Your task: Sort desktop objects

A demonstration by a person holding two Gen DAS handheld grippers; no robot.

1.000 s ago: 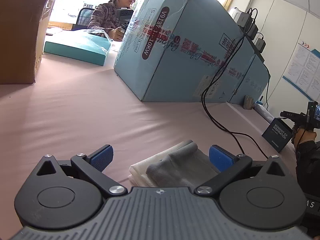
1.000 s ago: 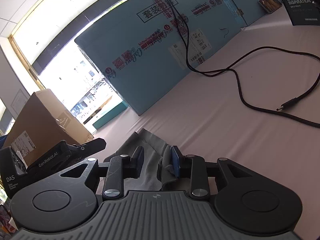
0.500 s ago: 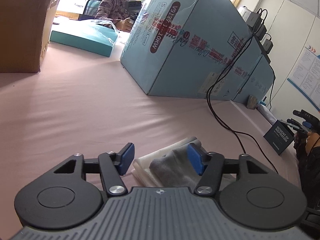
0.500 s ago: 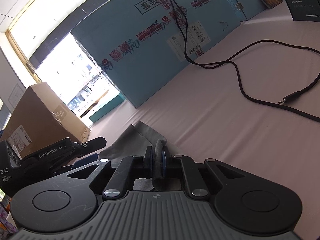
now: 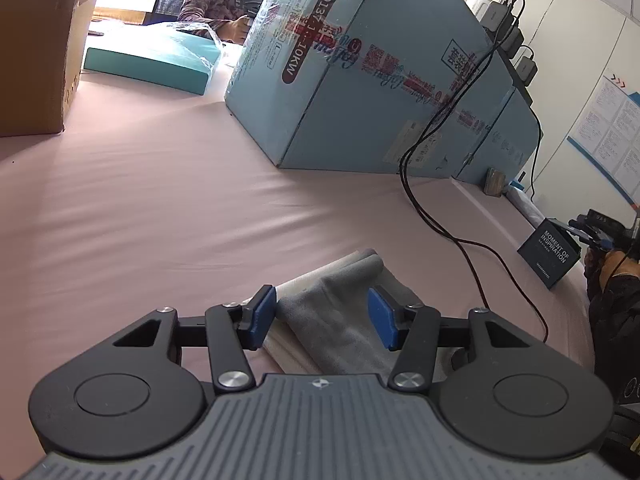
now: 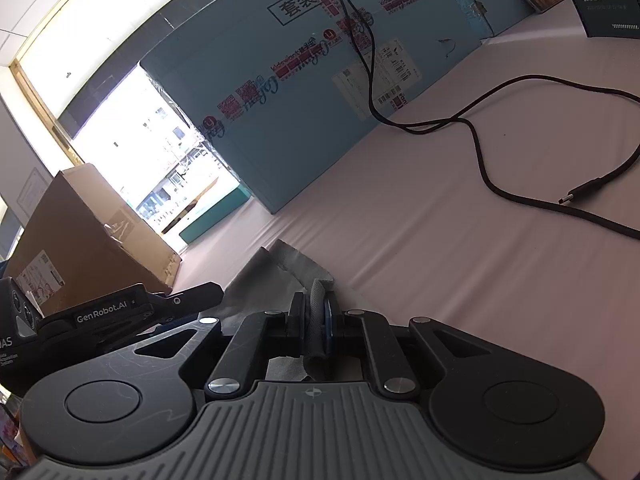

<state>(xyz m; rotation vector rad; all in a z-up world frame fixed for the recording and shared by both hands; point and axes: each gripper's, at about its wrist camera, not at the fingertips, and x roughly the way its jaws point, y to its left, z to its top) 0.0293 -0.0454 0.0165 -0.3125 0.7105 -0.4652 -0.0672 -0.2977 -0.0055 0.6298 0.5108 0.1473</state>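
Pink table (image 5: 168,208), left view: left gripper (image 5: 322,318) stands partly open, pads either side of the grey cloth (image 5: 340,312) lying on it. Right view: right gripper (image 6: 316,326) is clamped on a cloth (image 6: 280,276) fold, cable (image 6: 520,196) well apart.

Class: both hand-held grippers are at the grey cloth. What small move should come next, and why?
Probably close the left hand-held gripper on the grey cloth. Its blue pads stand apart on either side of the fold, not yet pinching it, while the right hand-held gripper is already shut on a bunched edge.
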